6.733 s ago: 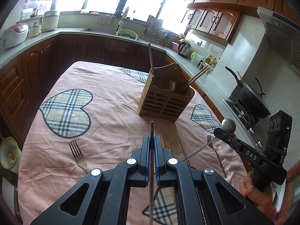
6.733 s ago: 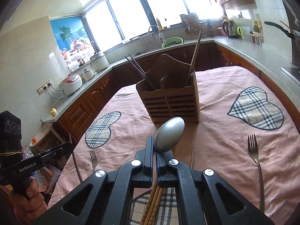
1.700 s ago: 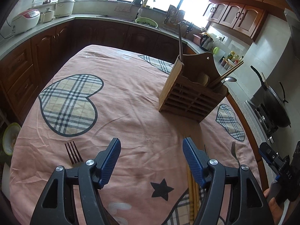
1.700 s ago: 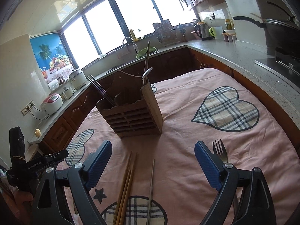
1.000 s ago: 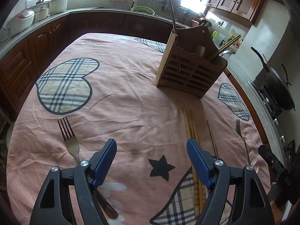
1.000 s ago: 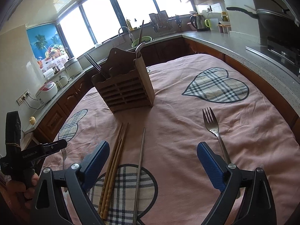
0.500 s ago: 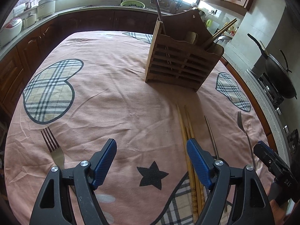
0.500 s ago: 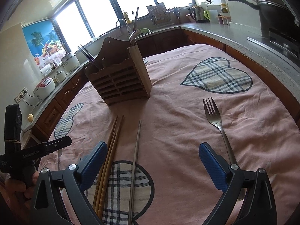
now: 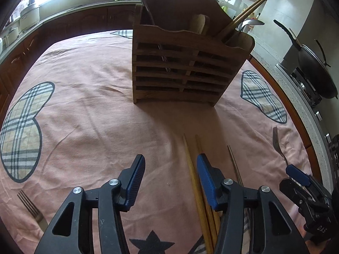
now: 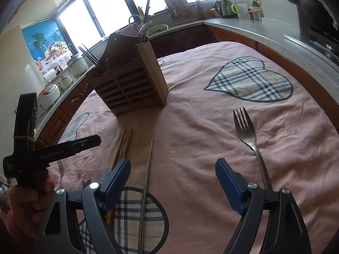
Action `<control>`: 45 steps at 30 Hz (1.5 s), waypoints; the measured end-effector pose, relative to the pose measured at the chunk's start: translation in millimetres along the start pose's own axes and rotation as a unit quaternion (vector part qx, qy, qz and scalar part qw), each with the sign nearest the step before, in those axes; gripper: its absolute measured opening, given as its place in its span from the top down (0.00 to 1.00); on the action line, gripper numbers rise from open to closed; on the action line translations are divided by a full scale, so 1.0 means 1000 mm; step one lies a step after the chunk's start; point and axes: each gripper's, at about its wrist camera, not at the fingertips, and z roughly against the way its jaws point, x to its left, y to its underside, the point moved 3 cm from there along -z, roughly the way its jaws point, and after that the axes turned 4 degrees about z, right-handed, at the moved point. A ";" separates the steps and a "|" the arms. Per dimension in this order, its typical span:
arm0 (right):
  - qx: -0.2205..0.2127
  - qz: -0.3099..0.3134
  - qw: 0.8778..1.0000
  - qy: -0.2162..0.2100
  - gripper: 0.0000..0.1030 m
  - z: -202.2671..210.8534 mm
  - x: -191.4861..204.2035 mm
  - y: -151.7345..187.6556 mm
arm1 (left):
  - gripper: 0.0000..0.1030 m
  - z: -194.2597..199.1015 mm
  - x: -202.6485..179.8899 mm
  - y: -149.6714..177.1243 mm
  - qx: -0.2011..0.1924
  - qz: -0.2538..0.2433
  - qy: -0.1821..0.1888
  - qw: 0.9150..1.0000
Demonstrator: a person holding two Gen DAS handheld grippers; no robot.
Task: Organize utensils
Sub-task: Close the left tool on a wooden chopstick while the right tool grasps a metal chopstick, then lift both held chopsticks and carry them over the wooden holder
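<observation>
Tongs of the left hand (image 9: 170,169) hang over the pink-clothed desk (image 9: 89,105), nearer the camera than the wooden utensil holder (image 9: 186,63), their blue pads apart and closing with only cloth between them. Wooden chopsticks (image 9: 190,165) lie on the desk below the holder, running under the right-side pad; a metal chopstick (image 9: 234,163) lies just right of them, and a fork (image 9: 278,146) lies farther right. Another fork (image 9: 29,207) lies far to the holder's lower left. The holder carries chopsticks, a spoon and a dark utensil upright in its slots.

Right wrist view: the right tongs (image 10: 172,175) stand wide and are closing, with the metal chopstick (image 10: 148,169) lying on the desk between the pads, touched by neither. Below the utensil holder (image 10: 131,84), the wooden chopsticks (image 10: 122,146) run under the left-side pad. A fork (image 10: 247,135) lies to the holder's lower right, outside the right-side pad. A person's hand (image 10: 27,203) grips the left tool at the frame's left.
</observation>
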 end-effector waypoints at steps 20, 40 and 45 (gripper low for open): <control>0.046 0.049 0.998 -0.014 0.62 -0.062 0.029 -0.021 | 0.91 -0.032 0.008 0.008 0.032 -0.034 0.009 0.999; 0.054 0.081 0.995 -0.012 0.97 -0.063 0.042 -0.029 | 0.94 0.006 0.009 0.016 -0.004 -0.023 0.007 1.000; 0.020 0.073 0.997 -0.035 0.97 -0.030 0.051 -0.046 | 0.95 0.052 0.018 0.019 -0.035 0.005 0.032 0.999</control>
